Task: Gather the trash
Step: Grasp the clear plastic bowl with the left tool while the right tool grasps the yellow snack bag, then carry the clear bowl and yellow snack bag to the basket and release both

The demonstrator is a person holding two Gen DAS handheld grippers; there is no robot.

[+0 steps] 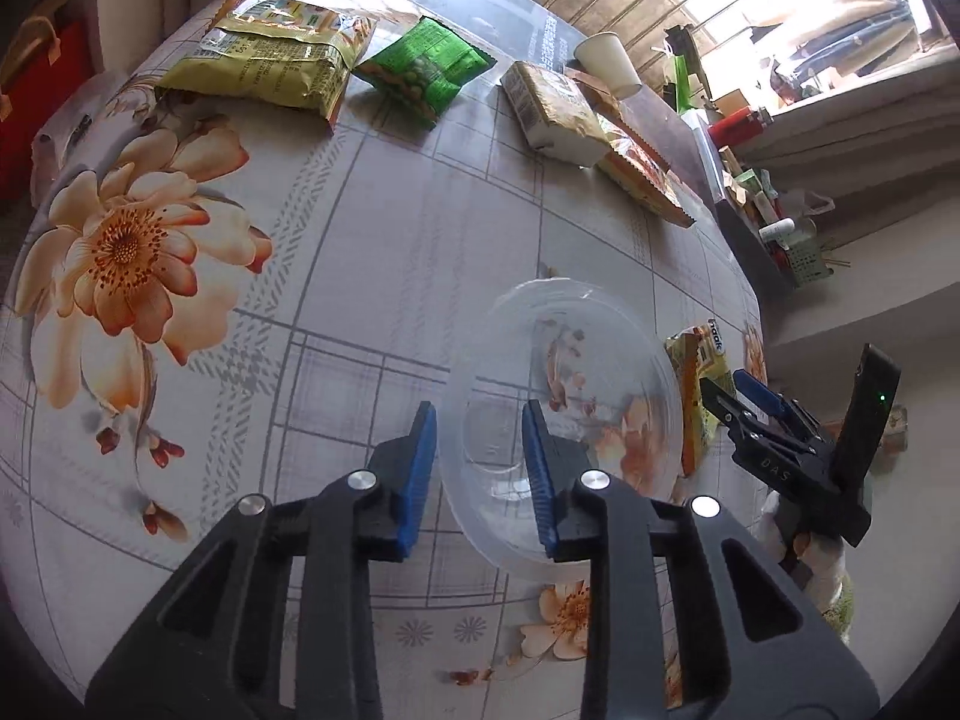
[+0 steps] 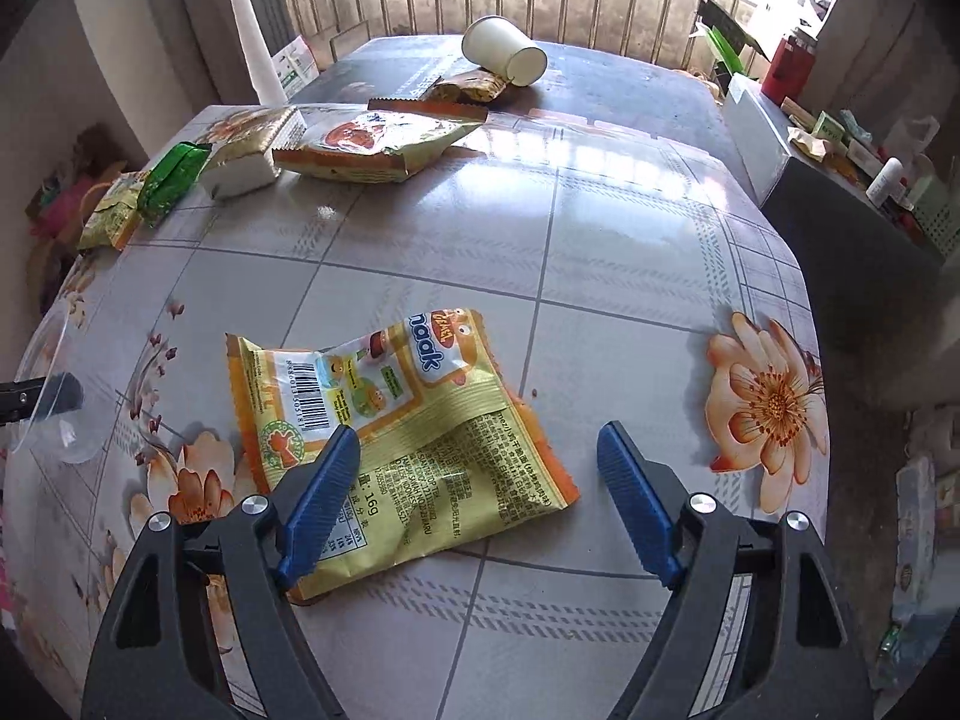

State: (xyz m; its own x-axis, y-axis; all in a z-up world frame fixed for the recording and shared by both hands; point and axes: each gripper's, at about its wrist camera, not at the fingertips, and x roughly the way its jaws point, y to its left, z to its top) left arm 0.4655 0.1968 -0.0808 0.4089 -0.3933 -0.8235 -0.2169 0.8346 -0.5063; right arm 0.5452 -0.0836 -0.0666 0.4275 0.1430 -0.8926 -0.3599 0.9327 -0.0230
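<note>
On the floral-print surface (image 1: 372, 228), near its front edge, a clear plastic bowl (image 1: 600, 324) stands upright with the left claw (image 1: 480, 474) straddling its near rim: one blue pad sits outside the wall, the other inside the bowl. The pads are narrowed around that wall, but whether they already press on it cannot be told, since a gap shows between the outer pad and the rim. Judged purpose: the bowl serves either as trash itself or as a collecting vessel, and a rim pinch is the practical way to lift such a thin, wide shell. Just beside the bowl, on its right, lies a yellow snack wrapper (image 2: 396, 438), flat and crumpled, print side up. The right claw (image 2: 480, 462) hangs over it, jaws spread and empty; its left pad overlaps the wrapper's near-left part, while its right pad stands off the wrapper over bare surface. So the wrapper lies partly between the fingers, offset toward the left one. Judged: centring over the foil would be needed before closing. Further wrappers (image 1: 264, 60), a green packet (image 1: 426, 69), a small carton (image 1: 555, 111) and a tipped paper cup (image 2: 504, 51) lie well apart at the far side, untouched.
</note>
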